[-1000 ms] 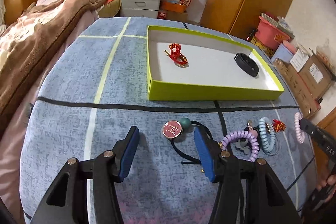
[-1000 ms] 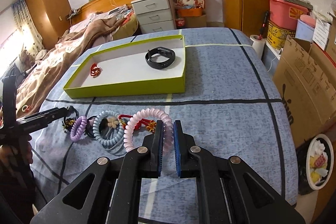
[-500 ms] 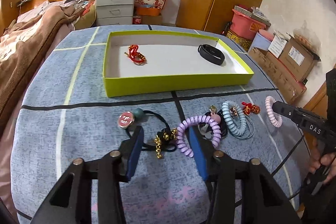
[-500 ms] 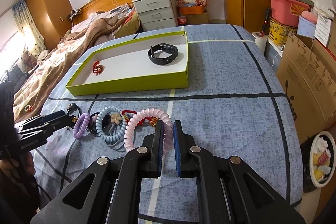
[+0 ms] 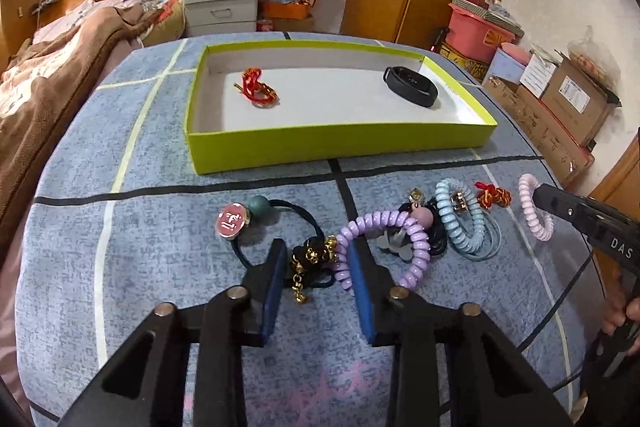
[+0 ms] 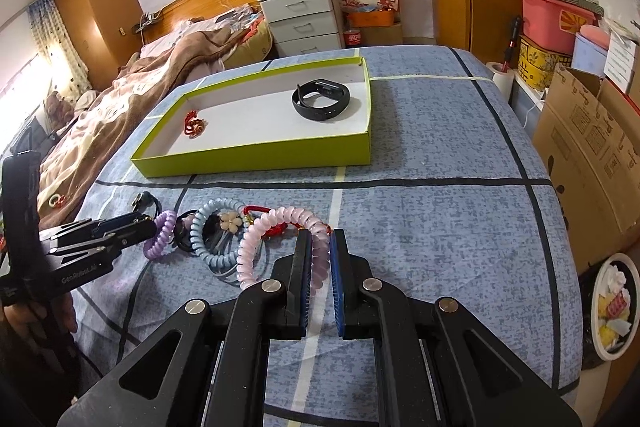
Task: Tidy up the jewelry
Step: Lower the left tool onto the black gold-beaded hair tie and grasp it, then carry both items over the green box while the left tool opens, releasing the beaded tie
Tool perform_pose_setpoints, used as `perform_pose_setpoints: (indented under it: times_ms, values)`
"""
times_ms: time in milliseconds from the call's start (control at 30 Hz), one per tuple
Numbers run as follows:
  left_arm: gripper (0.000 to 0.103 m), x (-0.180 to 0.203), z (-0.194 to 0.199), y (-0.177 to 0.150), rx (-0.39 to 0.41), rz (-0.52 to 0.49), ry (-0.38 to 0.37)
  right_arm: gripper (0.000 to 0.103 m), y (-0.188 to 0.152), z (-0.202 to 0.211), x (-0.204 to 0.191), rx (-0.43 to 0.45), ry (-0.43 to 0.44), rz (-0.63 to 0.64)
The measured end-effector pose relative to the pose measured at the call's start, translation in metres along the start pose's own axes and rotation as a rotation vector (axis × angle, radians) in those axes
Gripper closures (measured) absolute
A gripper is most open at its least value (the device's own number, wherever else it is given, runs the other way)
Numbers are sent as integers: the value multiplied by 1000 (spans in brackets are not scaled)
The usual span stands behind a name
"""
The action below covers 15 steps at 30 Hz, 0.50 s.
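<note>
Two grippers are seen low in their own frames, above a blue patterned cloth (image 5: 120, 247). The left gripper (image 5: 318, 267) is closing, and between its blue pads are caught a black hair tie with gold charms (image 5: 310, 259) and the near end of a purple coil band (image 5: 384, 243); whether the pads already press on them cannot be told. The purple band's long axis runs up and to the right from the jaws. The right gripper (image 6: 320, 267) is clamped on a pink coil band (image 6: 280, 239). A green tray (image 5: 340, 143), holding a red knot charm (image 5: 258, 93) and a black wristband (image 5: 410, 91), lies straight ahead in the upper middle, so a forward carry is judged to follow.
</note>
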<state>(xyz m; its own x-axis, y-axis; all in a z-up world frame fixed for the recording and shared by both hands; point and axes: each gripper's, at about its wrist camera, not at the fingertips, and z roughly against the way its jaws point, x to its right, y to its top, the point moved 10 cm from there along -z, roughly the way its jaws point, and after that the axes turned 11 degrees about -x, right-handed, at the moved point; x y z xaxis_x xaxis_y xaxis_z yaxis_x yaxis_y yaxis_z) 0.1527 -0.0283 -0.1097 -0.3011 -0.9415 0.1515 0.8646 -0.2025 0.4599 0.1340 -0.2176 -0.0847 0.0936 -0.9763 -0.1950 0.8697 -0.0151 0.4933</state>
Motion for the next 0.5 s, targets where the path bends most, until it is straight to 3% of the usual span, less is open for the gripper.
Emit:
perform_pose_setpoints:
  times_ms: [500]
  values:
    - [79, -6, 17, 1, 57, 41, -2, 93, -3, 5, -8, 12, 0, 5]
